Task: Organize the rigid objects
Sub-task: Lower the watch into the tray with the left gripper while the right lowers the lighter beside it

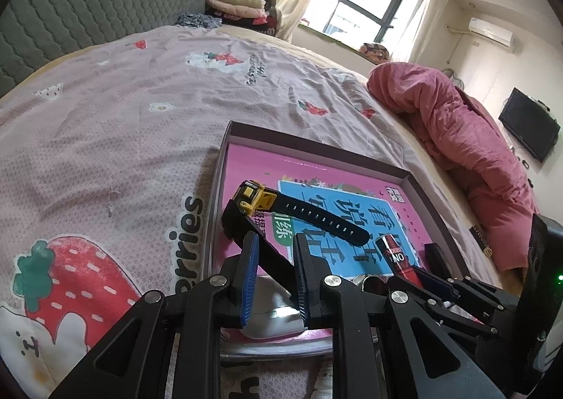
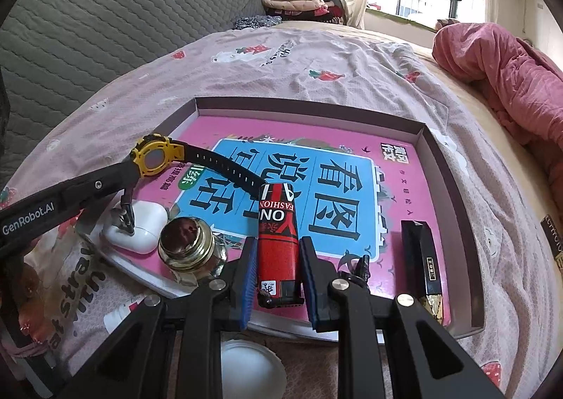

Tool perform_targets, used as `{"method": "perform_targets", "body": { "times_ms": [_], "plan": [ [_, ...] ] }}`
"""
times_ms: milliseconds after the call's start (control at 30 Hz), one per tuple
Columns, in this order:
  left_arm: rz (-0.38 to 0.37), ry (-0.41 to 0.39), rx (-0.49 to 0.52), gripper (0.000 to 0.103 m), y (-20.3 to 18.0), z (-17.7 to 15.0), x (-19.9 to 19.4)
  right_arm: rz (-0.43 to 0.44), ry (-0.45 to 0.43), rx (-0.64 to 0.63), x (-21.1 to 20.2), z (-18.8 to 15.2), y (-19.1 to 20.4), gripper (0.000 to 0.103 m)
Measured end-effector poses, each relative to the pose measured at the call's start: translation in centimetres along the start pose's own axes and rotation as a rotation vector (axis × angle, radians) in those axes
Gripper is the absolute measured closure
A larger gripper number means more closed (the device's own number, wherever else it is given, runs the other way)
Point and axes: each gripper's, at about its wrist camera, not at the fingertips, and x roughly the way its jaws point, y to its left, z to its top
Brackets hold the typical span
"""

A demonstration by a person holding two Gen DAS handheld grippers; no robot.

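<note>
A shallow box tray [image 2: 441, 166] lined with a pink and blue book cover lies on the bed. My left gripper [image 1: 276, 249] is shut on the black strap of a yellow watch [image 1: 251, 196], held over the tray's left side; the watch also shows in the right wrist view [image 2: 155, 157]. My right gripper [image 2: 278, 267] is closed around a red and black lighter [image 2: 278, 237] near the tray's front edge; the lighter also shows in the left wrist view [image 1: 396, 253]. A white earbud case [image 2: 137, 226], a small glass jar [image 2: 191, 251] and a black and gold stick [image 2: 424, 261] lie in the tray.
The bed has a pink strawberry-print sheet [image 1: 105, 138]. A rolled pink quilt [image 1: 468, 152] lies along its right side. A grey padded headboard [image 2: 105, 18] stands behind. A white round lid [image 2: 251, 371] lies on the sheet in front of the tray.
</note>
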Motion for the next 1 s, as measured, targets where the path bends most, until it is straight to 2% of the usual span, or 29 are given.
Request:
{"method": "perform_targets", "body": {
  "times_ms": [1000],
  "plan": [
    [-0.009, 0.015, 0.010, 0.083, -0.1, 0.1, 0.1, 0.010, 0.098, 0.000, 1.7, 1.0, 0.2, 0.079]
  ]
}}
